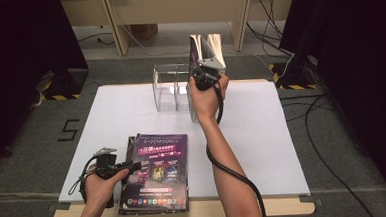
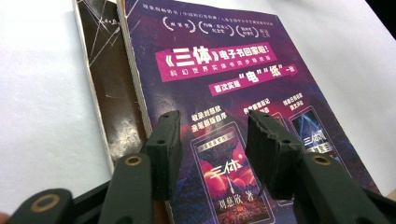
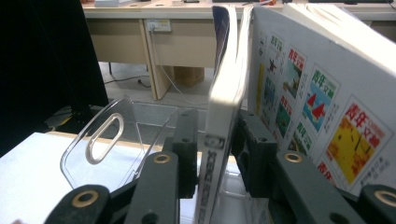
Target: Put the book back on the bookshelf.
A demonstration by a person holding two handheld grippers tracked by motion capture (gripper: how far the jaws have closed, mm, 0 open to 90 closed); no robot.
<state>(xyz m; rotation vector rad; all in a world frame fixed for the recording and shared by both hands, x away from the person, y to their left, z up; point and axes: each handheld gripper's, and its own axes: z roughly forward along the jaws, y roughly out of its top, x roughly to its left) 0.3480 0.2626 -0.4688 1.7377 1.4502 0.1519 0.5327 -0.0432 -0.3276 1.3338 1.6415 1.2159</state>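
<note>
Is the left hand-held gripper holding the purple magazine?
No; the left hand-held gripper hovers open above the purple magazine, which lies flat.

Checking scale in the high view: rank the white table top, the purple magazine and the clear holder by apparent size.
1. White table top
2. Purple magazine
3. Clear holder; it stands farther off, so this gap is unsure.

White-topped table with a rack and stacked magazines

The table [image 1: 263,150] has a white top on a light wooden frame. A clear plastic rack [image 1: 167,87] stands near its far edge, with upright magazines [image 1: 209,50] in it. At the near edge, left of centre, a purple-covered magazine [image 1: 157,173] lies flat on a darker magazine [image 2: 105,84], whose edge protrudes on the left.
</note>
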